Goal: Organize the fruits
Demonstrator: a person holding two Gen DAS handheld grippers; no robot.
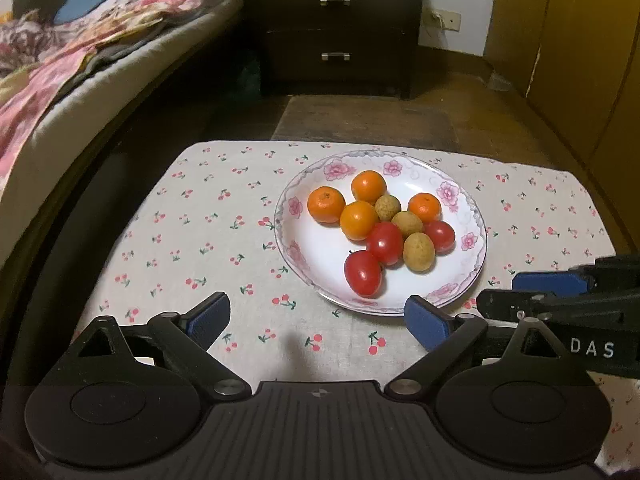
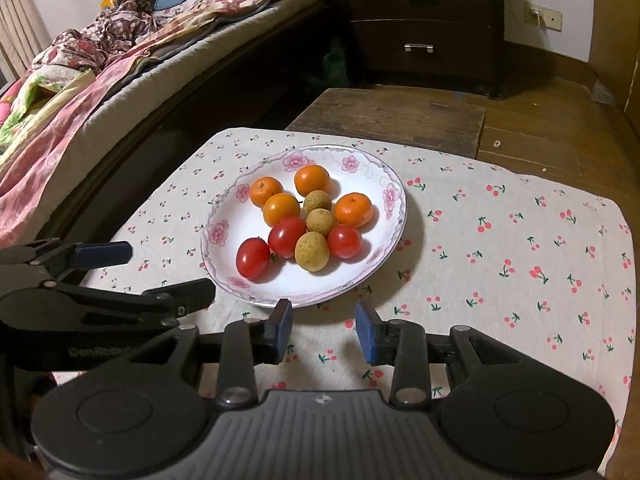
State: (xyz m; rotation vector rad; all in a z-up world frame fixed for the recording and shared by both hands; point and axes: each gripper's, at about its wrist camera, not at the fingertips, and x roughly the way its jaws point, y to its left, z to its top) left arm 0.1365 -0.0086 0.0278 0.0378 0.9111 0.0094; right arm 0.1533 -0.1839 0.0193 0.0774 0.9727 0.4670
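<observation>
A white plate with pink flowers (image 1: 320,254) (image 2: 218,236) stands on a cherry-print cloth (image 1: 208,232) (image 2: 500,248). It holds several oranges (image 1: 326,204) (image 2: 354,210), three red tomatoes (image 1: 362,274) (image 2: 253,258) and three small brown fruits (image 1: 419,252) (image 2: 312,251), all bunched together. My left gripper (image 1: 316,308) is open wide just short of the plate's near rim, with nothing between its fingers. My right gripper (image 2: 323,314) hovers at the near rim too, its blue pads a narrow gap apart and holding nothing. Each gripper shows at the edge of the other's view.
A bed with crumpled bedding (image 1: 80,60) (image 2: 80,80) runs along the left. A dark two-drawer nightstand (image 1: 336,28) (image 2: 420,20) stands beyond. A bare wooden board (image 1: 360,120) (image 2: 392,112) extends past the cloth's far edge. Yellow-brown panels (image 1: 568,40) rise on the right.
</observation>
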